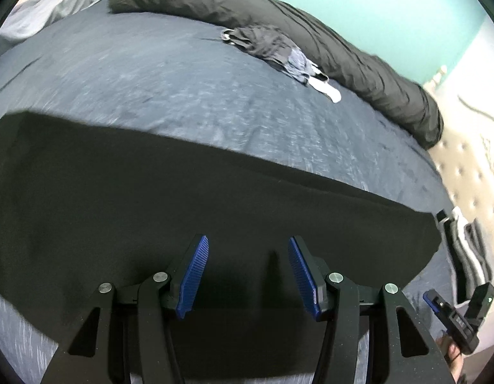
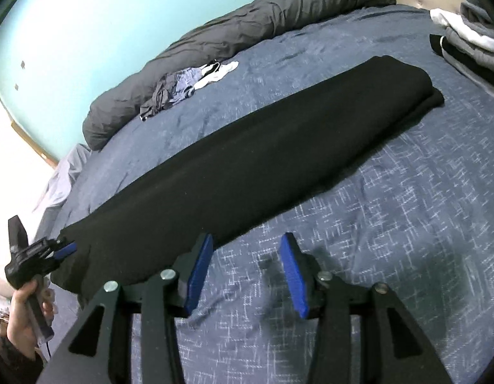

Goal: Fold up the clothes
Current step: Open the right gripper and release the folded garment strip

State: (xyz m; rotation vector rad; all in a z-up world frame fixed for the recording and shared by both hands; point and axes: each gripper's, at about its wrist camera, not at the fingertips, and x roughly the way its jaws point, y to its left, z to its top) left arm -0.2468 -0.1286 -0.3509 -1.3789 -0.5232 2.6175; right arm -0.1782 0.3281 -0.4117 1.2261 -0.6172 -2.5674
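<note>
Hovering over the near part of a long black folded garment [image 1: 214, 198], left gripper [image 1: 248, 275], jaws spread, blue ribbed pads [image 1: 195, 275] clear of the cloth and nothing between them. Hanging just off the garment's near edge, over bare blue patterned bedspread [image 2: 375, 224], right gripper [image 2: 245, 275], jaws likewise apart and empty, left pad just beside the black fabric's edge, though touching or not cannot be told. Gripped at lower left of the right wrist view, left gripper's handle in a hand [image 2: 26, 313], its blue tips at the garment's narrow end.

Lying flat across the bedspread as a long band, the black garment, folded lengthwise, far end thick and squared off. Stacked just beyond that far end, near a tufted headboard [image 1: 464, 160], folded grey, white and black clothes [image 2: 467, 48].

Farther back, well apart from the black band, loose small laundry [image 1: 279, 54]: dark and bluish crumpled pieces with a white sock [image 1: 331, 92], resting against a long rolled dark grey duvet [image 1: 311, 38] along the bed's far side. Behind all that, a turquoise wall [image 2: 102, 16].
</note>
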